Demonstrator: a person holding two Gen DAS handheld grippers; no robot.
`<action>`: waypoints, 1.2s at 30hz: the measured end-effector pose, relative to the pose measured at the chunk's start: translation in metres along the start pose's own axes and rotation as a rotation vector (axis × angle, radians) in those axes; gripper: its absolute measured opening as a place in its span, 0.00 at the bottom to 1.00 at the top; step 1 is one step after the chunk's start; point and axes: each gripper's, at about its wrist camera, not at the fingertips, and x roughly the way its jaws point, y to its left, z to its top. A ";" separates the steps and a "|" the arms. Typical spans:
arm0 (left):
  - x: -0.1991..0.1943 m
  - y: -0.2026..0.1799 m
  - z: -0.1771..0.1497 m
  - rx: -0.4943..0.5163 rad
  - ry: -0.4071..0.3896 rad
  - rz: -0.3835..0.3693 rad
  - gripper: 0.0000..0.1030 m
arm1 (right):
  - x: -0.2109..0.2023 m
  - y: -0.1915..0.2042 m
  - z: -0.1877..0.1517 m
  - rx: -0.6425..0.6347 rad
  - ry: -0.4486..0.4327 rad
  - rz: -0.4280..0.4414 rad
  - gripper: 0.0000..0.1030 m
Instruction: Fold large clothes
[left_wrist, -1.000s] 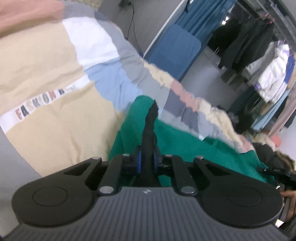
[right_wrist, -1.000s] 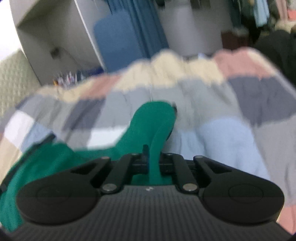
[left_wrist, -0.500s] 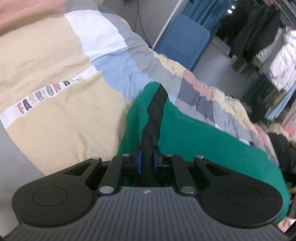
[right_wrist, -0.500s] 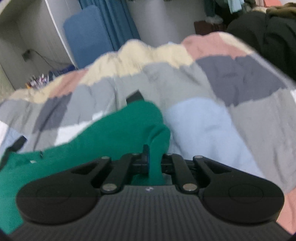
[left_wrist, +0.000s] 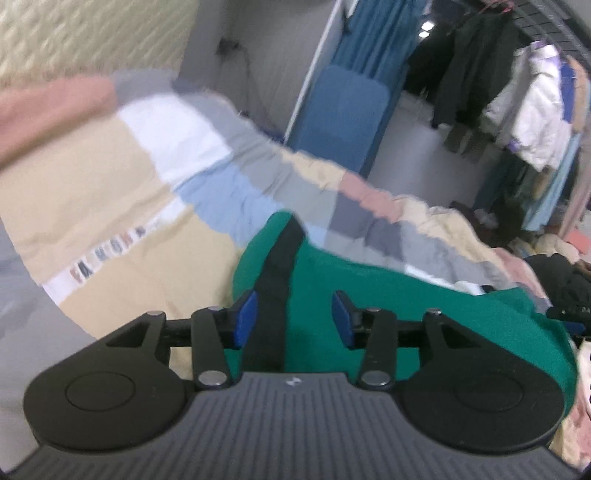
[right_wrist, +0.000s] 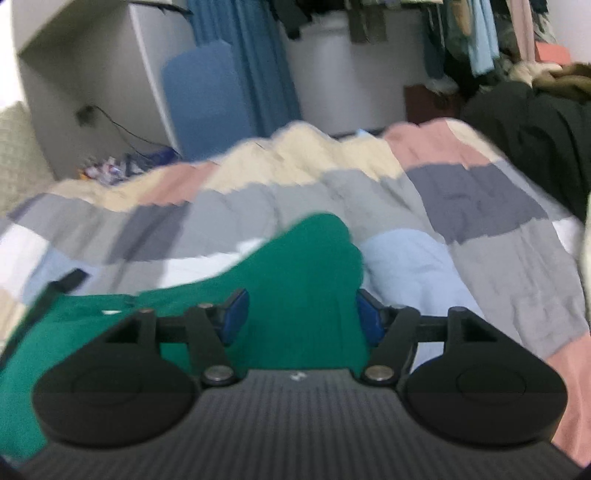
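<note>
so both my grippers have just been opening up and neither one is clamping anything right now. on the left gripper (left_wrist: 293, 319) the blue pads (left_wrist: 245, 320) stand fairly wide, and the soft green garment with a black strip along its edge (left_wrist: 388, 295) lies between and below them. the black strip (left_wrist: 277, 280) runs up right next to the left-hand pad, can't tell if it brushes it, but the other pad is clearly off the cloth.

same story on the right gripper (right_wrist: 301, 317): jaws spread wide, a rounded hump of the green garment (right_wrist: 306, 277) sits in the gap between the pads (right_wrist: 232, 314), nothing pinching it. the cloth comes close to the right-hand pad and i can't say whether it touches.

the garment lies on a patchwork bedspread in beige, pink, grey, white and pale blue blocks (left_wrist: 122, 173), stretching across from one gripper to the other, its far edge roughly straight in the left view. behind the bed there's a blue padded panel (left_wrist: 343, 114) and a rack of hanging coats (left_wrist: 517, 103). both views are a bit blurry.
</note>
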 end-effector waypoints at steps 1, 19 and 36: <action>-0.008 -0.005 0.000 0.016 -0.016 -0.004 0.51 | -0.008 0.005 0.001 -0.006 -0.010 0.007 0.64; -0.007 -0.064 -0.039 0.083 0.095 -0.081 0.52 | -0.045 0.101 -0.064 -0.186 0.083 0.194 0.62; 0.018 -0.057 -0.049 0.108 0.164 -0.056 0.52 | -0.064 0.077 -0.079 0.091 0.152 0.206 0.61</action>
